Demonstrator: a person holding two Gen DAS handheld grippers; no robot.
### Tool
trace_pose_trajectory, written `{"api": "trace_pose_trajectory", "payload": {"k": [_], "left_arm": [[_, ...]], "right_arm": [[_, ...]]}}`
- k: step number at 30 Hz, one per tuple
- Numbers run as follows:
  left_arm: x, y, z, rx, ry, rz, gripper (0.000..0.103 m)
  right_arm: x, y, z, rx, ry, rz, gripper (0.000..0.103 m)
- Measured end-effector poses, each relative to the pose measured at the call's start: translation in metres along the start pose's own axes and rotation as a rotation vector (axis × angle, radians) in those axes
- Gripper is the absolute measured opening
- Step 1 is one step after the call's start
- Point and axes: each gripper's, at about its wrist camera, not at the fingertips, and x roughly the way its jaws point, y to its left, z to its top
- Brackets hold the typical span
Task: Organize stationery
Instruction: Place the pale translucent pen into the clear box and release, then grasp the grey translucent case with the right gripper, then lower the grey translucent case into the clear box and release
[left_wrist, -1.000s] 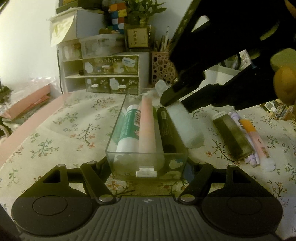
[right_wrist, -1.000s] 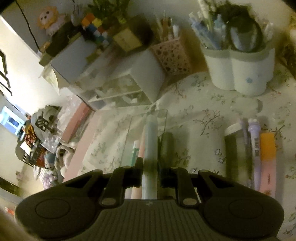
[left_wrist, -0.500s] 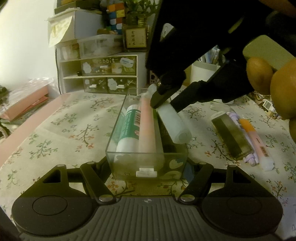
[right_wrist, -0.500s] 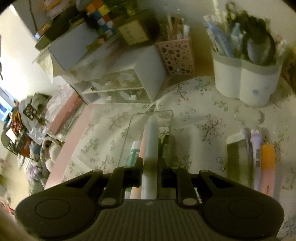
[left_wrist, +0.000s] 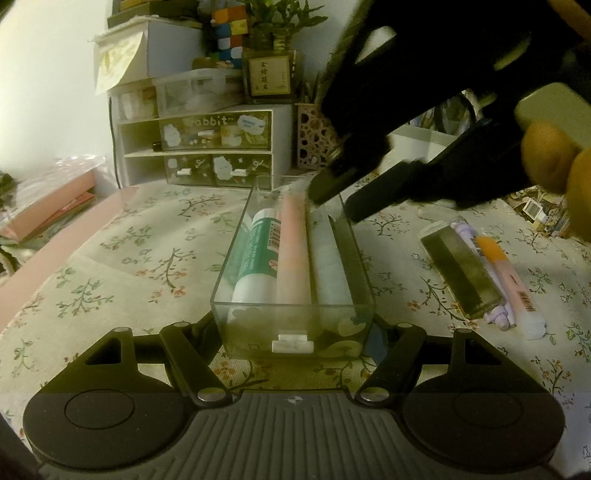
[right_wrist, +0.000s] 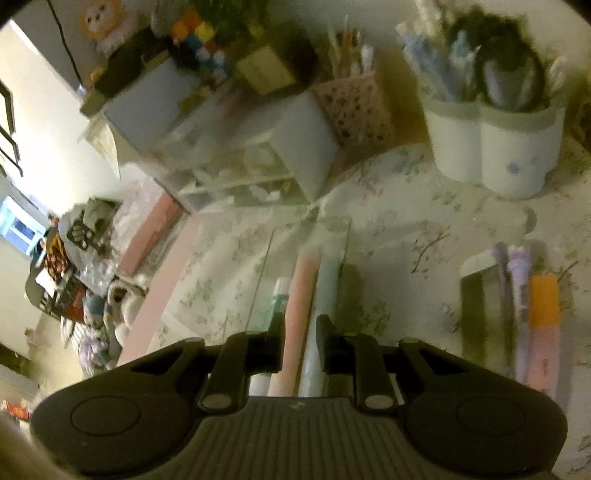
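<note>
A clear plastic tray (left_wrist: 362, 280) stands on the floral cloth. It holds a green-and-white tube (left_wrist: 258, 258), a pink stick (left_wrist: 293, 251) and a pale blue stick (left_wrist: 330, 269) side by side. My left gripper (left_wrist: 293, 332) is shut on the tray's near end. My right gripper (left_wrist: 340, 197) hovers open over the tray's far end, clear of the pale blue stick. In the right wrist view the open gripper (right_wrist: 300, 332) looks down on the pink stick (right_wrist: 301, 295) and pale blue stick (right_wrist: 327, 288).
To the right of the tray lie a dark clear case (left_wrist: 461, 273), purple pens (left_wrist: 465, 229) and an orange-pink highlighter (left_wrist: 506, 280). A white drawer unit (left_wrist: 207, 144), a pink mesh pen cup (right_wrist: 354, 107) and white pen holders (right_wrist: 495, 147) stand at the back.
My right gripper lowered the pale blue stick into the tray beside the pink stick and opened, letting it go. The left gripper has not moved.
</note>
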Motion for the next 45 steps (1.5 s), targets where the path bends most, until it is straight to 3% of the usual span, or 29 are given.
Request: {"api": "trace_pose_trajectory", "payload": {"k": [4,8,14,23,27,32,35,40,45], "left_arm": [[0.0,0.0,0.0,-0.003,-0.001,-0.003,0.073],[0.0,0.0,0.0,-0.002,-0.001,-0.002,0.073],[0.0,0.0,0.0,-0.002,-0.001,-0.003,0.073],[0.0,0.0,0.0,-0.003,-0.001,-0.002,0.073],[0.0,0.0,0.0,-0.003,-0.001,-0.001,0.073],[0.0,0.0,0.0,-0.003,-0.001,-0.003,0.073],[0.001,0.0,0.001,-0.002,-0.001,-0.003,0.073],[0.0,0.0,0.0,-0.003,-0.001,-0.002,0.073],[0.0,0.0,0.0,-0.003,-0.001,-0.002,0.073]], "right_arm": [[-0.022,-0.018,0.005,0.036,-0.065,-0.012,0.011],[-0.041,-0.05,0.008,0.077,-0.124,-0.093,0.011],[-0.054,-0.087,0.003,0.09,-0.132,-0.181,0.012],[-0.032,-0.082,-0.006,0.012,-0.048,-0.211,0.012],[-0.019,-0.076,-0.005,-0.039,-0.029,-0.269,0.013],[0.001,-0.069,-0.004,-0.106,0.025,-0.314,0.02],[0.004,-0.059,-0.008,-0.153,0.015,-0.341,0.013],[-0.006,-0.054,-0.006,-0.139,-0.016,-0.293,0.001],[-0.01,-0.062,-0.003,-0.103,-0.007,-0.289,0.001]]}}
